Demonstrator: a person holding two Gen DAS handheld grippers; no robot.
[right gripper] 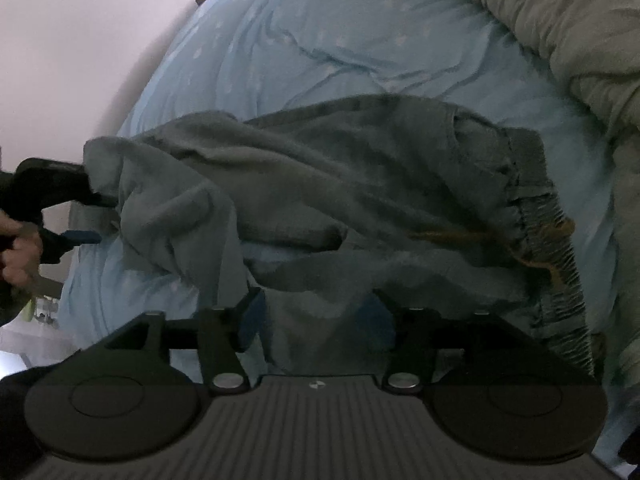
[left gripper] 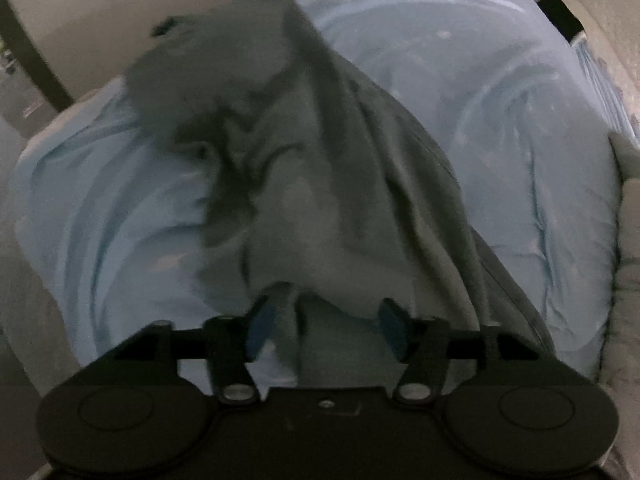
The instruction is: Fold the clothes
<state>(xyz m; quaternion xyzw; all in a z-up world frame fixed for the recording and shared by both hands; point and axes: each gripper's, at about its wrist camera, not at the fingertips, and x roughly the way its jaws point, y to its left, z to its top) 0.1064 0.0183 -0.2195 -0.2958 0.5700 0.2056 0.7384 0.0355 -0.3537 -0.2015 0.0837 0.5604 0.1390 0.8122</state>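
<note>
A grey-green garment (right gripper: pixel 360 184) with a gathered elastic waistband (right gripper: pixel 548 220) and a tan drawstring (right gripper: pixel 480 236), probably a pair of sweatpants, lay bunched and partly lifted over a bed covered by a pale blue sheet (right gripper: pixel 304 40) printed with small light shapes. In the left wrist view the cloth rose in a long, blurred ridge from the left gripper (left gripper: pixel 326 322) up toward the far side of the bed, where its end looked rounded and dark. The jaws of that gripper stood spread, the blue pads well apart, and a fold of the garment hung down between them; whether either pad touched the cloth could not be told through the blur. In the right wrist view the right gripper (right gripper: pixel 316 320) also had its jaws spread, with a flap of the same fabric draped between the pads and over the right one, not pinched. The waistband sat to the right of that view, its drawstring trailing across the cloth. At the left edge of the right wrist view the other gripper appeared, black with a blue pad, held by a person's hand (right gripper: pixel 18 256), its tip right at the bunched end of the garment. A thick olive-grey quilt (right gripper: pixel 560 28) lay heaped along the upper right edge of the bed, beside the sheet. A pale wall (right gripper: pixel 80 40) stood beyond the bed on the left.
</note>
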